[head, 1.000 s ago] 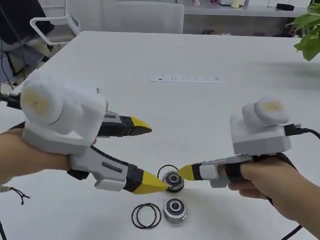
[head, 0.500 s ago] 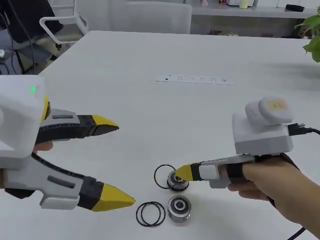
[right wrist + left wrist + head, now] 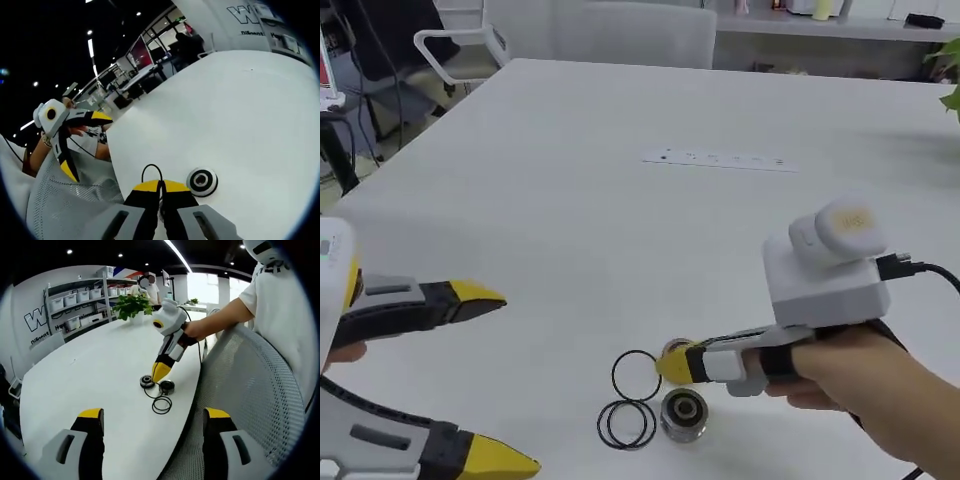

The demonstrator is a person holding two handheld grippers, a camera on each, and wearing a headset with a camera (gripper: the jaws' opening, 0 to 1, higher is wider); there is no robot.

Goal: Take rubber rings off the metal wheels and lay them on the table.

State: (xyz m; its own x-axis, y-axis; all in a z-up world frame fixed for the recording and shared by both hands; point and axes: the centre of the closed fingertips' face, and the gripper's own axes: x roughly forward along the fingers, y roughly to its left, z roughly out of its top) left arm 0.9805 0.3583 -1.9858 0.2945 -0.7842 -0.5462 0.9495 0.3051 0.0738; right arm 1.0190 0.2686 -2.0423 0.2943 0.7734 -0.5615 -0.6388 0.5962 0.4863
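— Starting at the left, what do we have?

— Our left hand-held gripper [image 3: 520, 382] hangs at the near left. Its jaws are spread wide and hold nothing, well apart from the work.

— And moving right?

— Three rubber rings lie flat on the bench [image 3: 620, 180]. A pair of rings [image 3: 600, 424] overlaps nearest us, and a single ring [image 3: 614, 376] lies just beyond them. Right of those sit the two wheels. The near wheel [image 3: 682, 414] lies with its hub facing up. The far wheel [image 3: 676, 349] is partly hidden behind the tip of our right hand-held gripper [image 3: 665, 367]. That one's jaws are pressed together, with the tips down where the single ring meets the far wheel. We cannot tell whether they pinch the ring's edge or only touch it.

— Where could this go wrong?

— If the ring is caught in those tips, we think lifting the right gripper would drag or flick it. If the tips are steadying the far wheel, we expect it could slide once they let go. The rings also lie close to the bench's near edge, so a wide left jaw sweeping in low could push them off. We cannot see whether either wheel carries another ring, and gripping bare metal would likely make the wheel skid.
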